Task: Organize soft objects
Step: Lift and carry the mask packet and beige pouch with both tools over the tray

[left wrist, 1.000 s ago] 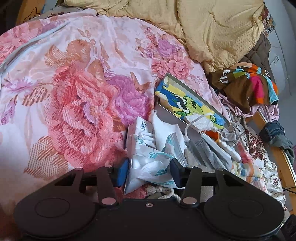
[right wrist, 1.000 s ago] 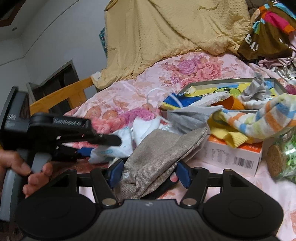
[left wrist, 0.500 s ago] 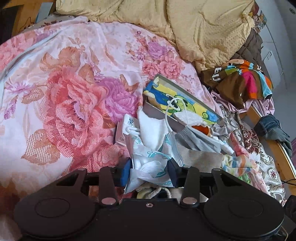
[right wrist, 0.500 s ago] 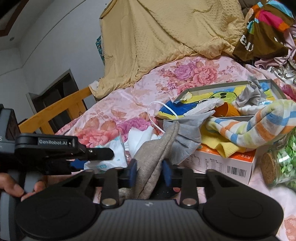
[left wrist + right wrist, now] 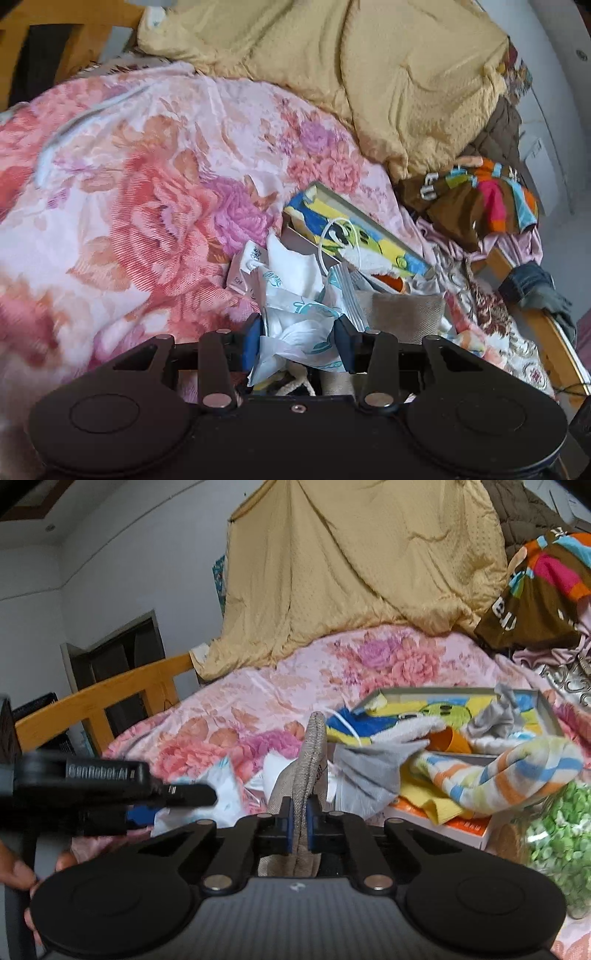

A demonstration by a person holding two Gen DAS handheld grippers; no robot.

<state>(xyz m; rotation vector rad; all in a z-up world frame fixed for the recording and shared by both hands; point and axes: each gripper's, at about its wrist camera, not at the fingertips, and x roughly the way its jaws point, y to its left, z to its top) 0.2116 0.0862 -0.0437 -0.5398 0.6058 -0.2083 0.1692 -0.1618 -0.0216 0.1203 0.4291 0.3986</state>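
On the pink floral bedspread, my left gripper is shut on a crumpled bundle of white packets with teal print. The bundle fills the gap between both blue pads. In the right wrist view the left gripper comes in from the left, a hand behind it. My right gripper is shut on a beige woven cloth, pinched thin and standing upright between the pads. That cloth also lies just right of the left gripper's fingers.
An open box holds a cartoon towel, a grey cloth and a striped sock. A jar of green pieces and an orange-white carton stand at the right. A yellow quilt lies behind. The wooden bed rail is at the left.
The right jaws have shut on the beige cloth and drawn it up into a narrow upright fold. The left gripper has shifted with the white bundle still between its pads.
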